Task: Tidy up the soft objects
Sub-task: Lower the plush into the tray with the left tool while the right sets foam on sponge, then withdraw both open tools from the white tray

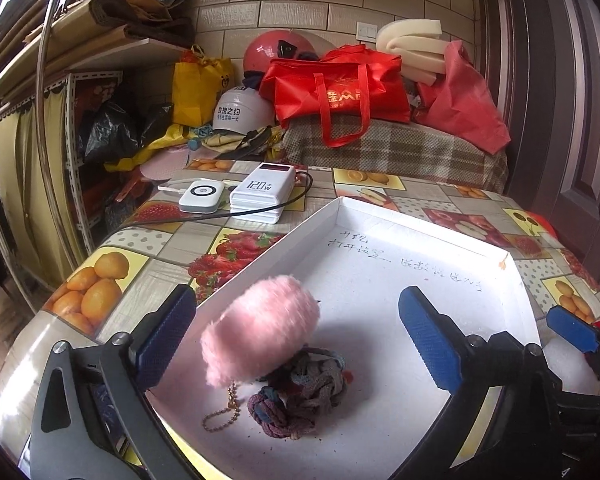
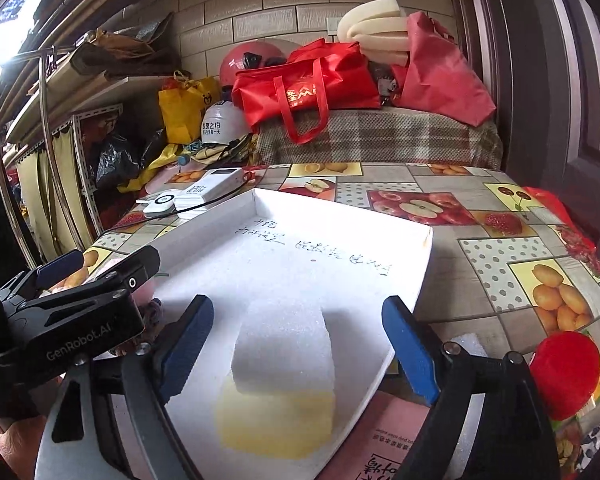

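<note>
A shallow white tray (image 1: 380,216) lies on the fruit-print tablecloth. In it a pink fluffy pom-pom (image 1: 260,332) with a gold bead chain leans on a braided cloth knot (image 1: 304,396). My left gripper (image 1: 296,294) is open around the pom-pom, and neither pad touches it. In the right wrist view a white foam piece (image 2: 284,344) on a yellow sponge (image 2: 276,424) lies in the tray (image 2: 340,204). My right gripper (image 2: 296,302) stands open on either side of the foam, clear of it. The left gripper's body (image 2: 80,300) shows at the left.
A white power bank (image 1: 260,196), a small round-faced charger (image 1: 202,196) and a black cable sit at the table's far left. A red pom-pom (image 2: 564,372) lies right of the tray. Red bags (image 1: 336,92), helmets and foam are piled behind. A door stands at the right.
</note>
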A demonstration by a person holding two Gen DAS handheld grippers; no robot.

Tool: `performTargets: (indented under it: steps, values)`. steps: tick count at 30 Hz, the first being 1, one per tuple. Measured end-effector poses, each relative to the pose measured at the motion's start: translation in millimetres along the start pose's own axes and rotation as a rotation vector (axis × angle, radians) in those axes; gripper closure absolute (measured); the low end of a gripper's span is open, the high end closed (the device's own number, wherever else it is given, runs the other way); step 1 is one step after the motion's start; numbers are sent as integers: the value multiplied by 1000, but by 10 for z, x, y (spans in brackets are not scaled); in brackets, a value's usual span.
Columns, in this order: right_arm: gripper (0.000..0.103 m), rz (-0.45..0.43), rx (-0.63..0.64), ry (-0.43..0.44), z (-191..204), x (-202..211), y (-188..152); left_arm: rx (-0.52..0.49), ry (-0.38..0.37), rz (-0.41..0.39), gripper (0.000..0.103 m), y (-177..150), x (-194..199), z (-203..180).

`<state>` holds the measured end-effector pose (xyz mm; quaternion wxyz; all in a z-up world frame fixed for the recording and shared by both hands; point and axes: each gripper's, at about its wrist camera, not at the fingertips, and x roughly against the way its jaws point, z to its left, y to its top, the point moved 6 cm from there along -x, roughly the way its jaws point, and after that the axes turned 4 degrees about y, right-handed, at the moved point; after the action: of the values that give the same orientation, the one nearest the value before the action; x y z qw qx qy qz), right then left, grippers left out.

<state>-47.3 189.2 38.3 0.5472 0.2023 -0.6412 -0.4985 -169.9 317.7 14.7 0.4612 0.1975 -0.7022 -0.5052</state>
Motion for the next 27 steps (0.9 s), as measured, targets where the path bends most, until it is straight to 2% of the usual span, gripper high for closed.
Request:
performTargets:
  steps: [2, 27]
  values:
    - [0, -11, 6, -4, 12, 20, 8, 10, 3, -9, 1, 15, 15, 19]
    - [0, -115, 70, -3, 131, 230, 43, 14, -12, -94, 0, 43, 198, 21]
